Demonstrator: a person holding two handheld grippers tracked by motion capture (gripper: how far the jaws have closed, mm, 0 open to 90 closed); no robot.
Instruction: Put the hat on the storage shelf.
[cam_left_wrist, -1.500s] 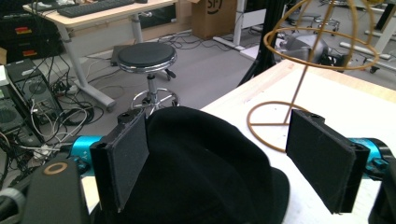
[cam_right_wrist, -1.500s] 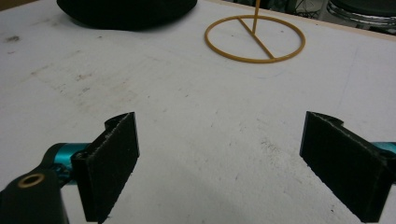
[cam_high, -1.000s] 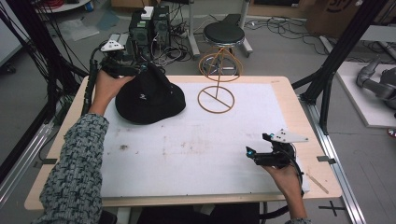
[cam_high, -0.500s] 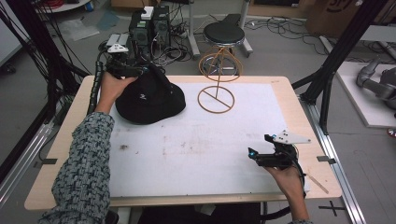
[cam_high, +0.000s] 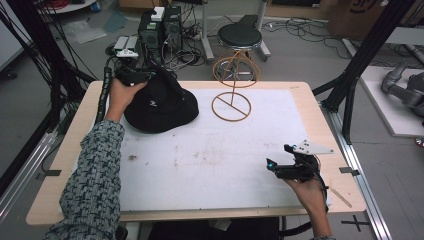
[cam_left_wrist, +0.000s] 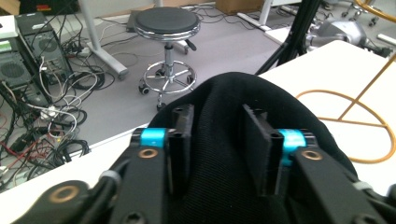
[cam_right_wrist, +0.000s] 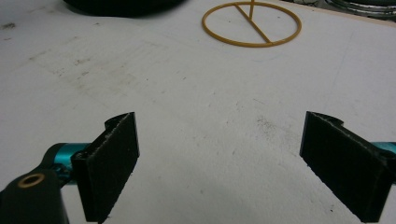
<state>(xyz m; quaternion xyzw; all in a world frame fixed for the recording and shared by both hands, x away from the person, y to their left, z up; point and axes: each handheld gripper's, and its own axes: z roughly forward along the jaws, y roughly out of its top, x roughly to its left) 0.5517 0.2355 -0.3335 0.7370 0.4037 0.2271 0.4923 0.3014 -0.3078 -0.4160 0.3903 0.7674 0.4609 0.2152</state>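
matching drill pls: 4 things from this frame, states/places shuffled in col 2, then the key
Things:
1. hat
2. wire stand
3. right gripper
4. stool

States/places:
A. open, with bare table between its jaws
B. on the floor beyond the table
C. pinched by the left gripper
D. on the table, right of the hat in the high view, nothing on it

Pairs: 1-C, 2-D, 3-A, 4-B

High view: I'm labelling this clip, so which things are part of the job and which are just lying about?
In the job:
- black fabric hat, clamped by the left gripper
- gold wire stand
- right gripper, open

Lying about:
- black round stool
- computer towers
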